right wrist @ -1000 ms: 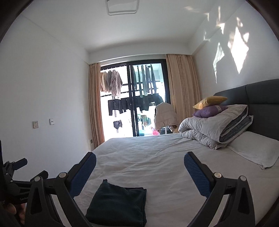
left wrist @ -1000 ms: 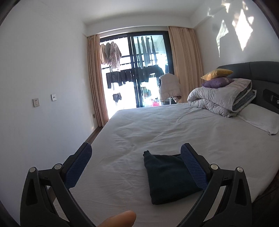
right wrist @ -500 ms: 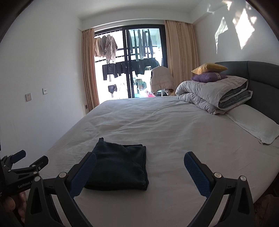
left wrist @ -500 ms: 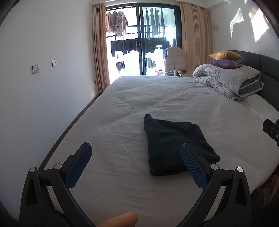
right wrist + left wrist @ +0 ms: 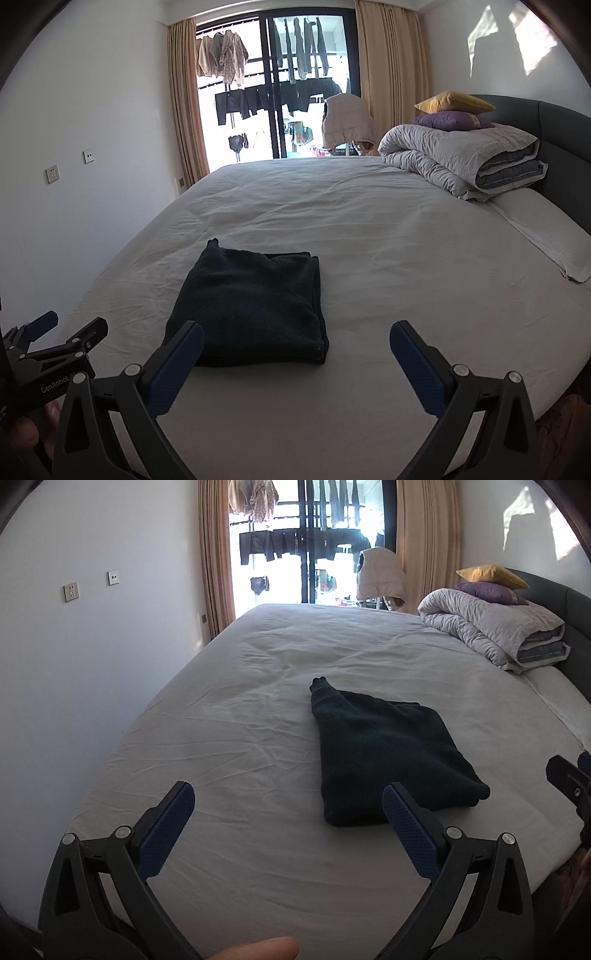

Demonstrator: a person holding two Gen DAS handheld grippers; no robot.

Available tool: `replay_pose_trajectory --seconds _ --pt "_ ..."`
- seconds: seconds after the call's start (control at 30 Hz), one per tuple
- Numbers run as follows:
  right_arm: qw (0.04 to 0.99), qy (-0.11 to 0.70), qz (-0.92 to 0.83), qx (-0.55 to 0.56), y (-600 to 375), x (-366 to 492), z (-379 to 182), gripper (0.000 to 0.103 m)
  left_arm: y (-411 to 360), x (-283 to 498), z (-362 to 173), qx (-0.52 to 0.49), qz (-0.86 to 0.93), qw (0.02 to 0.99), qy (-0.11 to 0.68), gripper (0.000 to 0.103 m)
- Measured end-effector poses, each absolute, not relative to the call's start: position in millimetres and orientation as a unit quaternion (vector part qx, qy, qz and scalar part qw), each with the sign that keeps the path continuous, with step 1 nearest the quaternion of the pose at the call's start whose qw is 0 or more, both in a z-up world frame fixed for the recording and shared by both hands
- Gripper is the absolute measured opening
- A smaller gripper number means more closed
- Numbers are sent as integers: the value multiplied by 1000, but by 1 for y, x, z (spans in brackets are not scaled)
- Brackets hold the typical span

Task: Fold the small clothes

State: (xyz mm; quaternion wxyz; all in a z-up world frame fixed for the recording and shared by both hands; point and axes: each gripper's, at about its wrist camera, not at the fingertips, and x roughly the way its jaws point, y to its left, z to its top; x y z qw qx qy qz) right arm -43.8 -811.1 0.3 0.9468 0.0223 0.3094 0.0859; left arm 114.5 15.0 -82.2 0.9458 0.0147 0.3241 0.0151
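A dark green garment (image 5: 384,753) lies folded into a neat rectangle on the white bed sheet (image 5: 236,738), near the foot of the bed. In the right wrist view the same folded garment (image 5: 255,306) sits left of centre. My left gripper (image 5: 288,812) is open and empty, hovering short of the garment, whose near edge is beside the right finger. My right gripper (image 5: 295,350) is open and empty too, with the garment's near edge by its left finger. The left gripper's body (image 5: 55,354) shows at the lower left of the right wrist view.
A rolled grey duvet (image 5: 465,158) with a purple pillow (image 5: 450,120) and a yellow pillow (image 5: 454,101) sits at the head of the bed by the dark headboard (image 5: 561,136). A white pillow (image 5: 546,229) lies beside it. A balcony door (image 5: 280,88) with hanging clothes is behind.
Both grippers have tilted downward and risen over the bed, so the folded garment now shows fully. Both stayed open. The garment has not moved.
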Motion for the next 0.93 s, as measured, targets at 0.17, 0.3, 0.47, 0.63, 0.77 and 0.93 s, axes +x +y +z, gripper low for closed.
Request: replay_pose_trajectory --seconds 0.17,0.3,0.47,0.63,0.77,0.93 --pt "941 326 92 21 -808 -40 -10 103 13 126 -90 13 15 943 331 103" --pt "939 330 94 23 -808 -39 -12 103 10 127 -93 15 14 942 336 103" --pt "936 337 94 25 -811 -36 -14 103 7 127 -95 16 12 940 340 103" --pt "936 338 96 25 -811 -35 -14 103 7 129 -97 13 14 939 343 103" --pt "934 342 97 29 -812 -35 -16 103 8 126 -96 7 12 939 343 103" --pt "933 346 97 33 -814 -35 -18 103 7 122 -94 10 19 943 331 103"
